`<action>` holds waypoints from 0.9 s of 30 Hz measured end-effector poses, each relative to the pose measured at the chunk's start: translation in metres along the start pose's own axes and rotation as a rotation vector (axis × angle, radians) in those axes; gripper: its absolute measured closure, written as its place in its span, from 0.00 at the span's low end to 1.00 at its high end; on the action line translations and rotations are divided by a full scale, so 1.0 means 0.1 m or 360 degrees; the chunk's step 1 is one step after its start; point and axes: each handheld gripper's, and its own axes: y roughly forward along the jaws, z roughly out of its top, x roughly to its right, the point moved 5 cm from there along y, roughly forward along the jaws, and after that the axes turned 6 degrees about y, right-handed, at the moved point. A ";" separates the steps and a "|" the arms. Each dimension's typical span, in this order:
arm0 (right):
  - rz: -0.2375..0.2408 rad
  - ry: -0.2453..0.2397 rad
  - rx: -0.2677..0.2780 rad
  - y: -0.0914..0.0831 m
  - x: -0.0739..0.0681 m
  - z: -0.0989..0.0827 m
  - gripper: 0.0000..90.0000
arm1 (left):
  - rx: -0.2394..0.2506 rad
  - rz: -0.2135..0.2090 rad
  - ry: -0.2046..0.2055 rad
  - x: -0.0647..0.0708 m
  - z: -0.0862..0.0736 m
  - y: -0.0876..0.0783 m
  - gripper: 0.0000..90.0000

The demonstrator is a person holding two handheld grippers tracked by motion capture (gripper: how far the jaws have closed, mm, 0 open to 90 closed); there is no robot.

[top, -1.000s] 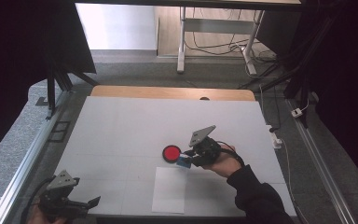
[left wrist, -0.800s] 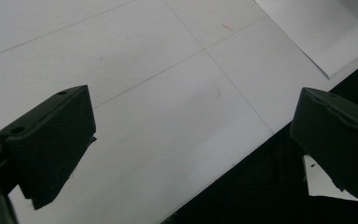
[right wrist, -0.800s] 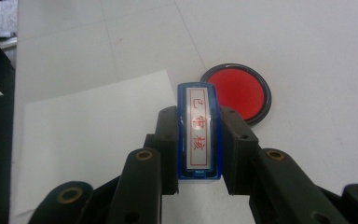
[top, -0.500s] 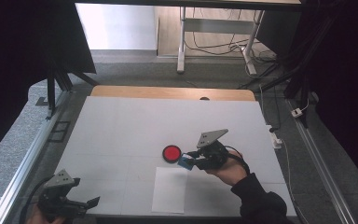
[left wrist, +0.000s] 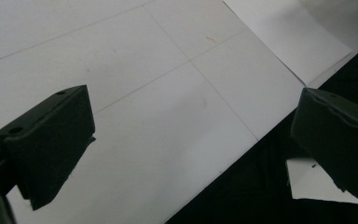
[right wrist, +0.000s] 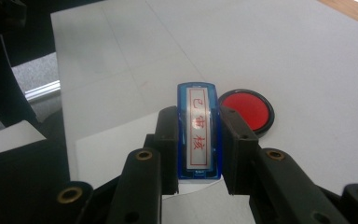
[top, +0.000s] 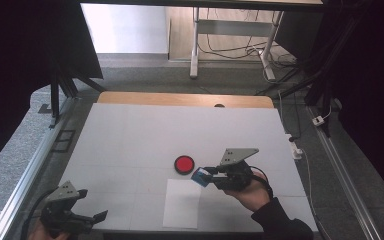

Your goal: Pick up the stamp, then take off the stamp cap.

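Holding the blue stamp (right wrist: 199, 132) clamped lengthwise between our right gripper's (top: 211, 176) fingers, we hover just beside the red ink pad (top: 184, 164), paper sheet (top: 182, 203) below on the desk (top: 130, 135); left gripper's (top: 87, 217) fingers apart, idle.

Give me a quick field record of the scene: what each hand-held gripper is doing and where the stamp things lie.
right hand-held gripper: shut on the blue stamp, label with red characters facing up
left hand-held gripper: open, nothing between its jaws, near table edge
red ink pad: open, on white table
sheet of paper: flat, just below the stamp in the high view
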 end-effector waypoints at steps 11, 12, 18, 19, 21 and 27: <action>0.0018 -0.0014 0.0084 -0.10 -0.17 -0.01 0.79 | 0.0026 -0.0045 0.0019 0.00 0.02 0.01 0.00; 0.0018 -0.0018 0.0087 -0.11 -0.18 -0.01 0.79 | 0.0028 -0.0046 0.0019 0.01 0.02 0.01 0.00; 0.0032 -0.0035 0.0107 -0.14 -0.19 0.01 0.79 | 0.0056 -0.0052 0.0002 0.00 0.04 -0.01 0.00; 0.0031 -0.0044 0.0109 -0.14 -0.20 0.01 0.79 | 0.0060 -0.0056 0.0002 0.00 0.05 -0.01 0.00; 0.0034 -0.0051 0.0112 -0.14 -0.20 0.01 0.79 | 0.0055 -0.0074 0.0002 0.01 0.06 -0.01 0.00; 0.0066 -0.0081 0.0115 -0.15 -0.25 0.03 0.79 | 0.0095 -0.0187 0.0101 0.08 0.16 0.05 0.00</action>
